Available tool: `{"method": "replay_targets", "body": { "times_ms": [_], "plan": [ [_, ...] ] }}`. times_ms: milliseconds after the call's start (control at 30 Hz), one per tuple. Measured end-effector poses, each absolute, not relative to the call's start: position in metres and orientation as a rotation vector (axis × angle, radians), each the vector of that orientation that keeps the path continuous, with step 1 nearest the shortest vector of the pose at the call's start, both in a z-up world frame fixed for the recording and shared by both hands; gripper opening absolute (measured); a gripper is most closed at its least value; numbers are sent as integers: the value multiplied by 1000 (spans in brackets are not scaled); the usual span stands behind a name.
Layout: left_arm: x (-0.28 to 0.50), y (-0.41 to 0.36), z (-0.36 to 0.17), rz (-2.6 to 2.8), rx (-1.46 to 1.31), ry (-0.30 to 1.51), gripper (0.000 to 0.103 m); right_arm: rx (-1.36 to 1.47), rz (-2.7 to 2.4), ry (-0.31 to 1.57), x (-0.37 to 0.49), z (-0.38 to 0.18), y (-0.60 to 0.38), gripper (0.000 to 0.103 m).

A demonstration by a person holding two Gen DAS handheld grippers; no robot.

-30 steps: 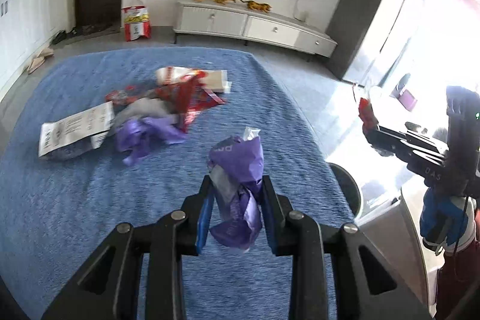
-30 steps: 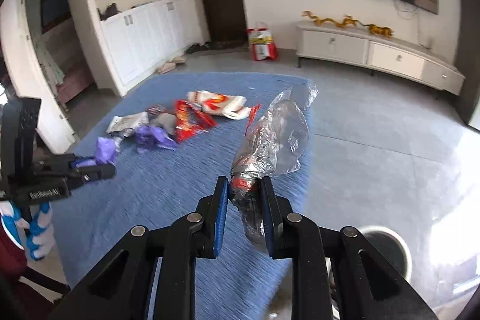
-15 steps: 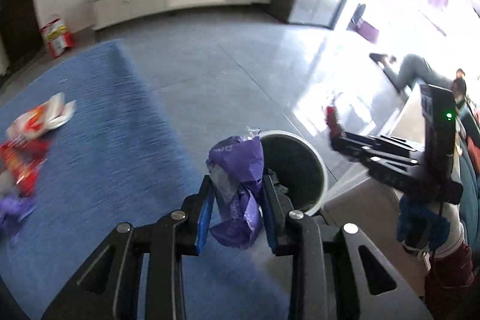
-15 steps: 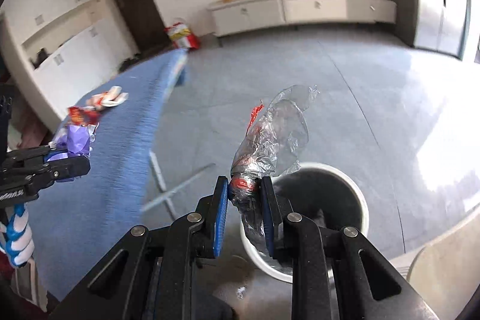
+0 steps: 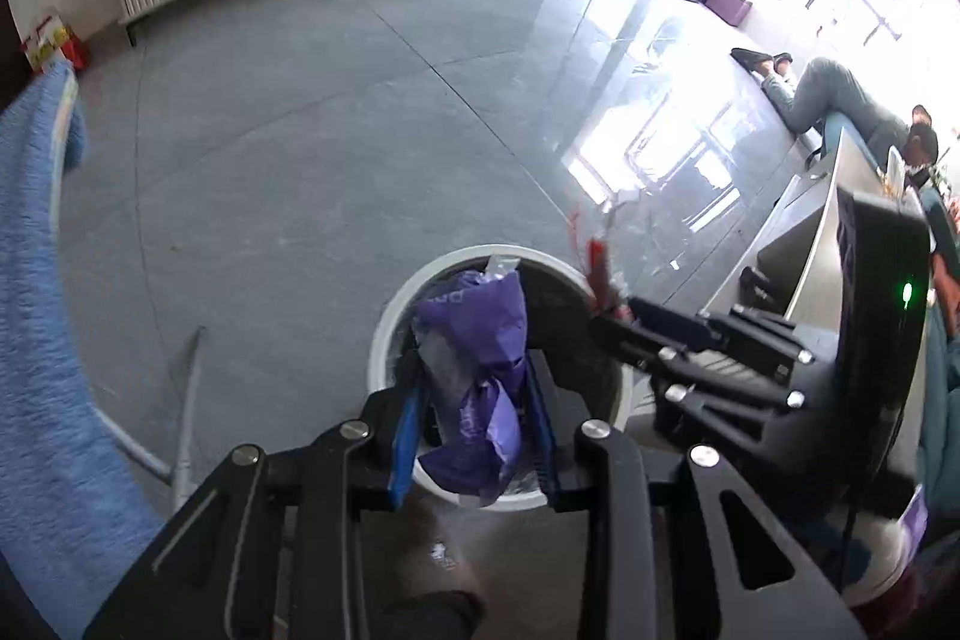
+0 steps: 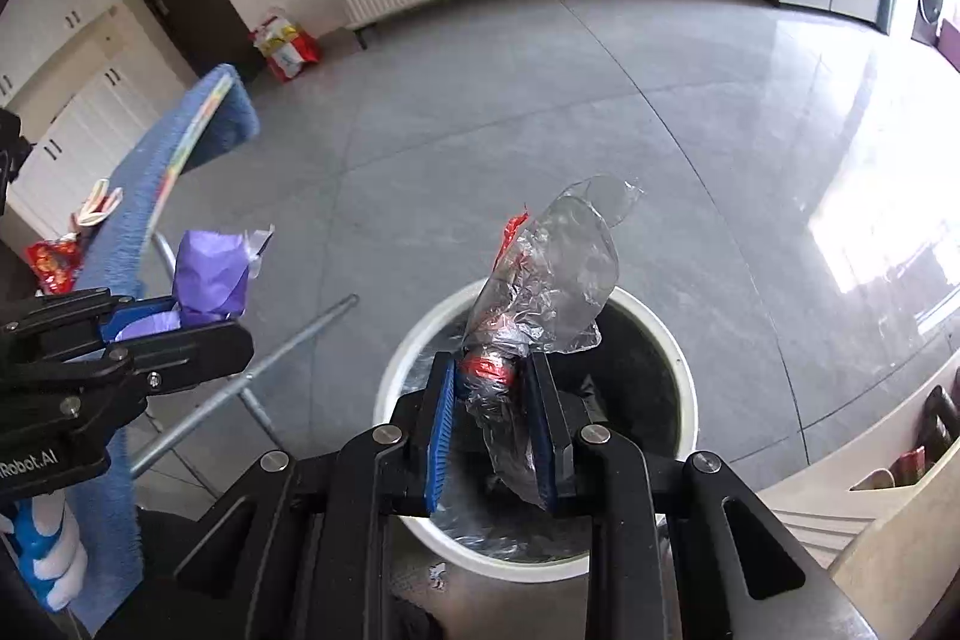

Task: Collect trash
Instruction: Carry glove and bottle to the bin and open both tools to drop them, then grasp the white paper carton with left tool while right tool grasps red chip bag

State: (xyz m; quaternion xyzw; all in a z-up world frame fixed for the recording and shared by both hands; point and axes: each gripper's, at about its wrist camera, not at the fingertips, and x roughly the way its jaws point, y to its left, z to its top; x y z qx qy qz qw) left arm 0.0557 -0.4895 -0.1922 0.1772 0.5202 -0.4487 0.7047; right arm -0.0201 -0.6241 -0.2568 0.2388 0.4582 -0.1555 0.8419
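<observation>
We hold both loads over the bin (image 6: 681, 370) so they can drop in | left gripper (image 5: 477, 421) jaws clamped on purple wrapper (image 5: 474, 340) | right gripper (image 6: 493, 421) jaws clamped on crushed clear bottle (image 6: 552, 274) | bin: dark liner, contents unclear | more trash on blue tabletop (image 6: 138, 196)

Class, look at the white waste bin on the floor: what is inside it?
Inside the white waste bin a dark interior shows, with clear plastic lining near its front wall. The clear plastic wrapper and right gripper cover the middle, so any contents there are hidden.
</observation>
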Motion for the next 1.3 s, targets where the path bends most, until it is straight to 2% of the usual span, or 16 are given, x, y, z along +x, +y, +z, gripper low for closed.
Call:
{"method": "replay_targets", "body": {
  "times_ms": [100,133,400,667,1133,1300],
  "plan": [
    [59,-495,-195,-1001,355,1185,47,482,-348,983,-18,-261,-626,39],
    [61,-496,-195,-1004,342,1189,51,480,-350,985,-19,-262,-626,39],
    [59,-476,-179,-1037,292,1165,52,490,-386,953,-34,-252,-628,40],
    [60,-436,-146,-1045,256,1118,52,468,-410,854,-60,-202,-610,43],
    [82,-268,-81,-903,162,918,52,306,-294,692,-64,-85,-518,44],
    [95,-196,-67,-837,104,864,60,253,-232,660,-53,-54,-475,44]
  ]
}}
